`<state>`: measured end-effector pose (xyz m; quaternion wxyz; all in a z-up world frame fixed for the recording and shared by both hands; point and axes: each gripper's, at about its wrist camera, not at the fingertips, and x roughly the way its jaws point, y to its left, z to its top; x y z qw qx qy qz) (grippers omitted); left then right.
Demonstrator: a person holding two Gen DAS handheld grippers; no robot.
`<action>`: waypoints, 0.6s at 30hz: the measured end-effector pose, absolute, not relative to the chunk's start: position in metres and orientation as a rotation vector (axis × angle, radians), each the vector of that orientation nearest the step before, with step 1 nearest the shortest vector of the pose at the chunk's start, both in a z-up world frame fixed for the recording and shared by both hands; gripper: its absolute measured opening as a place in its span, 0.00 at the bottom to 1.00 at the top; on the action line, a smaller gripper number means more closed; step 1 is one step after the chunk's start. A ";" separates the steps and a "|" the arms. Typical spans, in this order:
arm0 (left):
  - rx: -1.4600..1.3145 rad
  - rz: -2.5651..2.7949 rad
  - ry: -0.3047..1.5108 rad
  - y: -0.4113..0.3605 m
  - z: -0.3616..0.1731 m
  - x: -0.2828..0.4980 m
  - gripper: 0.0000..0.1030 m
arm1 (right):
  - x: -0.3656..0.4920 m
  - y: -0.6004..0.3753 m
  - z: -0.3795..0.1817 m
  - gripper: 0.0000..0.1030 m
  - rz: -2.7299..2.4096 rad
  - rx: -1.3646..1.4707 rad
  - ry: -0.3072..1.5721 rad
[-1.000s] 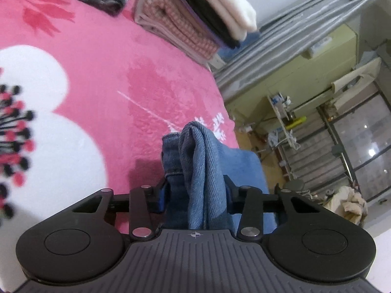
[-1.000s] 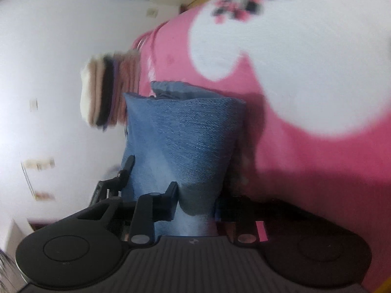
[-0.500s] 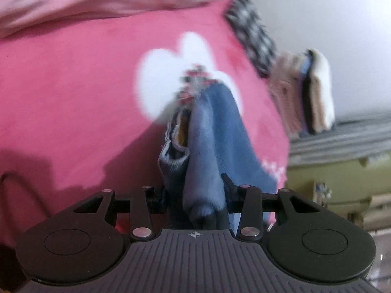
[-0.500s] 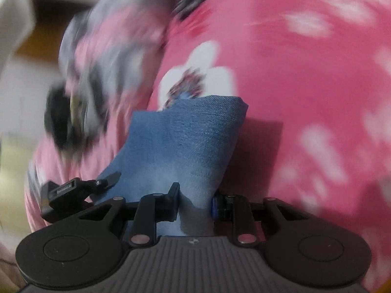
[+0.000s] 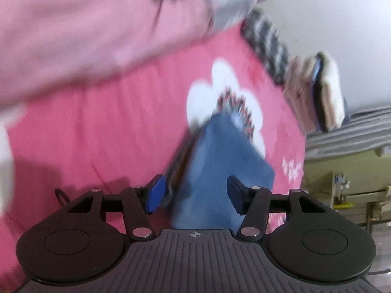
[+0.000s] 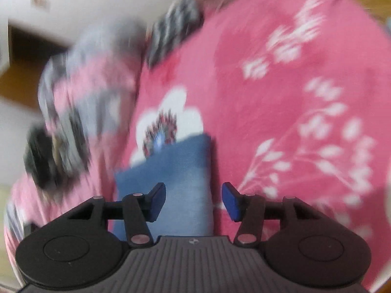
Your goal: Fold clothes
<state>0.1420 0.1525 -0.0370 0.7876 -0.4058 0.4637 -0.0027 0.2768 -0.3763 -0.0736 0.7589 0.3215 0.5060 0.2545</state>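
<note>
Jaws spread on both sides: the left gripper [image 5: 194, 194] has its blue pads parted with folded denim lying between them, and the right gripper [image 6: 194, 199] shows the same wide gap, its pads [image 6: 157, 201] clear of the cloth on either side, so neither tool is pinching anything.

The folded blue jeans [image 5: 220, 171] lie on the pink bedspread [image 5: 110, 134], just ahead of both grippers. From the left wrist view the bundle runs away from the tool toward a white flower print [image 5: 220, 92] on the spread, with its stacked layered edges showing along the left side, close beside the left pad [image 5: 155, 194]. From the right wrist view the jeans [image 6: 176, 171] appear as a neat rectangle whose far edge overlaps the lower part of the same white flower print [image 6: 171, 117].

Further back in the left view a stack of folded clothes [image 5: 315, 90] sits at the far edge of the bed near the white wall [image 5: 330, 12], with a black-and-white checked garment [image 5: 266, 41] beside it. A pale pink cloth [image 5: 85, 31] fills the upper left, blurred. In the right view a blurred heap of pink and grey clothes [image 6: 78, 97] lies to the left of the jeans
</note>
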 end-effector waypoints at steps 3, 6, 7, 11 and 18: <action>-0.711 -0.084 0.909 0.141 -0.014 0.154 0.54 | 0.256 -0.374 -0.063 0.44 0.578 0.858 1.010; -0.478 -0.244 0.905 0.102 -0.011 0.174 0.54 | 0.254 -0.345 -0.059 0.41 0.658 0.997 0.979; -0.385 -0.290 0.926 0.085 -0.015 0.180 0.54 | 0.257 -0.330 -0.061 0.40 0.688 1.024 0.988; -0.112 -0.305 1.075 0.042 -0.062 0.177 0.53 | 0.279 -0.250 -0.073 0.38 0.774 0.981 1.063; -0.249 -0.290 1.080 0.064 -0.086 0.172 0.55 | 0.319 -0.156 -0.122 0.08 0.570 0.553 1.088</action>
